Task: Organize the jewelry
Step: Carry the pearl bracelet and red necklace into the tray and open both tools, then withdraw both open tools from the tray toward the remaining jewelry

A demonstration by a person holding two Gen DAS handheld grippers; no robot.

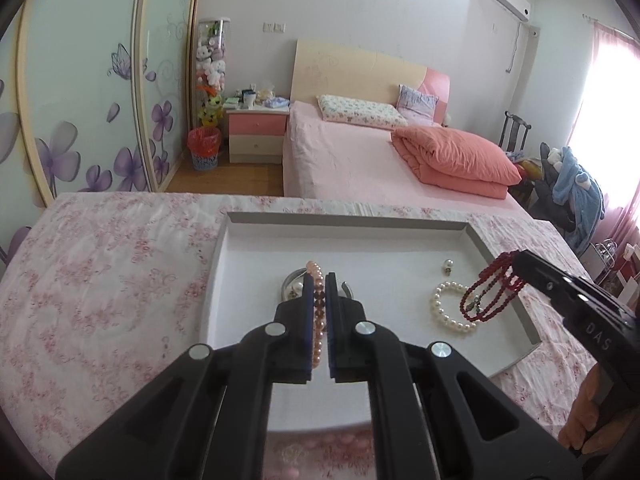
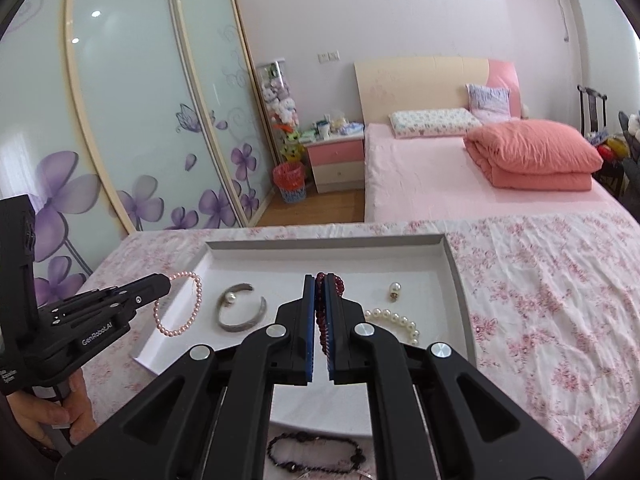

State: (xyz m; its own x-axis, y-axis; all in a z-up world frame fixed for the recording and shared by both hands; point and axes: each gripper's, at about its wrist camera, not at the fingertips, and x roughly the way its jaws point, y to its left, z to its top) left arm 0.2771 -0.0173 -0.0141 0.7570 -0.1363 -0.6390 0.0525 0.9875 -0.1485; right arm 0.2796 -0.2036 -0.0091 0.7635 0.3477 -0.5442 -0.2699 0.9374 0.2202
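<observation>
A white tray [image 1: 248, 280] lies on the flowered cloth. My left gripper [image 1: 319, 280] is shut on a pink pearl bracelet [image 1: 318, 312] and holds it over the tray's left side; it also shows in the right wrist view [image 2: 178, 304]. My right gripper [image 2: 319, 280] is shut on a dark red bead bracelet [image 2: 320, 320], which hangs over the tray's right side in the left wrist view [image 1: 490, 292]. In the tray lie a silver bangle with a pearl [image 2: 240, 308], a white pearl bracelet [image 1: 448, 308] and a pearl earring [image 2: 395, 291].
A dark bead bracelet [image 2: 314, 452] lies on the cloth near the tray's front edge. Beyond the table stand a pink bed [image 1: 360, 156], a nightstand [image 1: 256, 132], a red bin [image 1: 204, 146] and sliding wardrobe doors [image 2: 120, 120].
</observation>
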